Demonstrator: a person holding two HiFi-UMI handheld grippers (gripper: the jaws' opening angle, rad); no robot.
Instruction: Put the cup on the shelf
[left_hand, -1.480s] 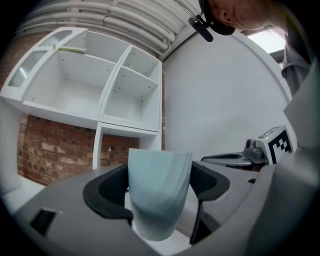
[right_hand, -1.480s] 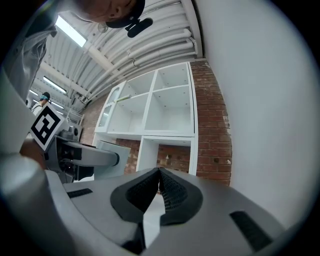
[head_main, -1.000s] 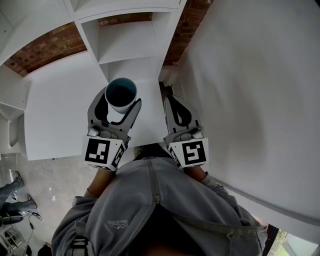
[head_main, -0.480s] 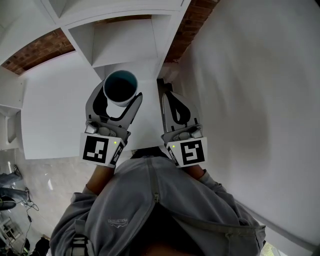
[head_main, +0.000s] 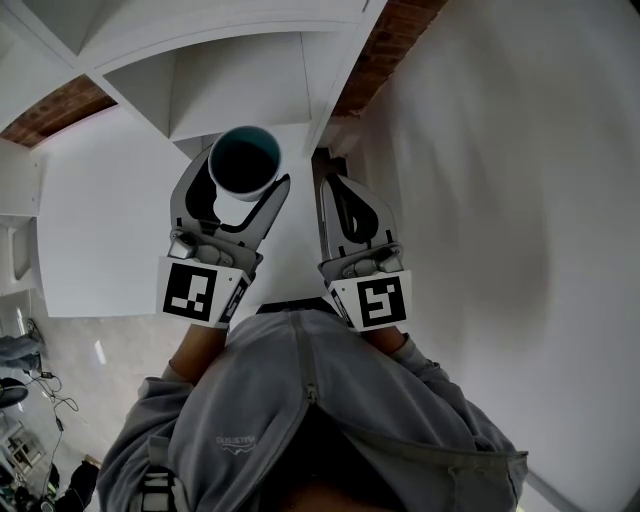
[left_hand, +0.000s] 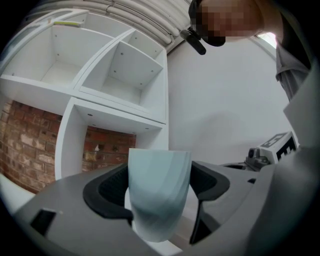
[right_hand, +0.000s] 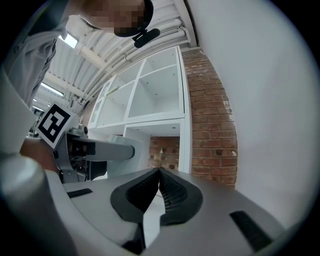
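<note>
Left gripper (head_main: 238, 192) is held out ahead of the chest, jaws wide, pads pressing on the cup (head_main: 245, 160). Right gripper (head_main: 336, 186) is just beside it, parallel, jaws together, empty.

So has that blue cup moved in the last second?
Yes: the cup, held by the left gripper, has gone forward, nearer the open shelf compartment.
</note>
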